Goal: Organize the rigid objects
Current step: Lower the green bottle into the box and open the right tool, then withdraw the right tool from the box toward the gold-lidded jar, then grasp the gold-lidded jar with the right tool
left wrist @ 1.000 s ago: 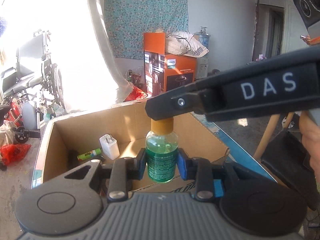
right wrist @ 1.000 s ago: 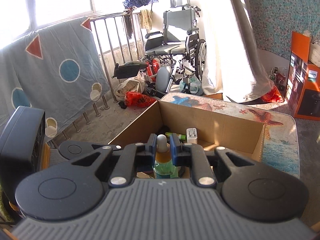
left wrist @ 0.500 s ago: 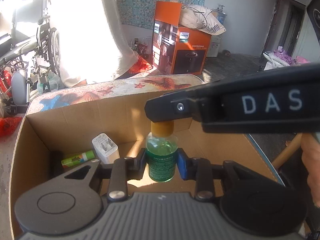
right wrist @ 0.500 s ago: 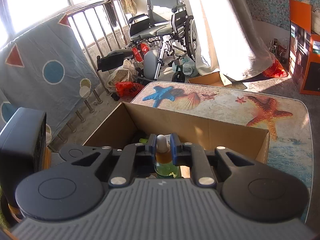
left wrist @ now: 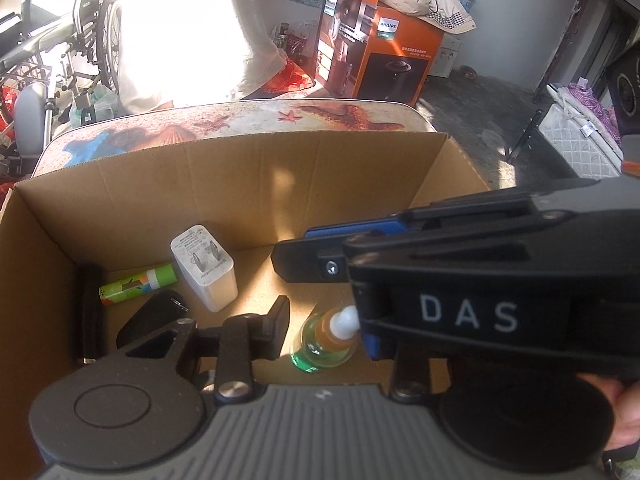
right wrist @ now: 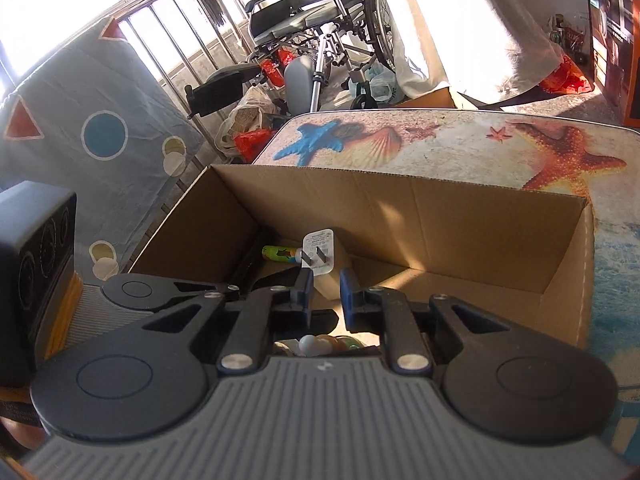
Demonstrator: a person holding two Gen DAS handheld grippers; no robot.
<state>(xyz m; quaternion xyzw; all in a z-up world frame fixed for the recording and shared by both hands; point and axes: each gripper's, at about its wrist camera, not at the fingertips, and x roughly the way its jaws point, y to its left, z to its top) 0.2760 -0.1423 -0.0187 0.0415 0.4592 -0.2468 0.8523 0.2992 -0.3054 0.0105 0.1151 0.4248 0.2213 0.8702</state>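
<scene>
Cardboard box (left wrist: 360,168) fills the left wrist view, standing on a table (left wrist: 240,120) printed with starfish and shells. At the lower left of its floor a green tube (left wrist: 136,286) lies on its side, a black object (left wrist: 154,318) just below it. To their right a white charger (left wrist: 204,268) stands with its prongs up. At lower centre is the left gripper (left wrist: 324,328), its jaws opening. The bottle (left wrist: 320,344) of green liquid sits on the box floor between them, and the left finger (left wrist: 276,328) is clear of it. The right gripper (right wrist: 325,286) reaches in from the right edge above the bottle. In its own view the jaws are drawn almost together with nothing between them.
</scene>
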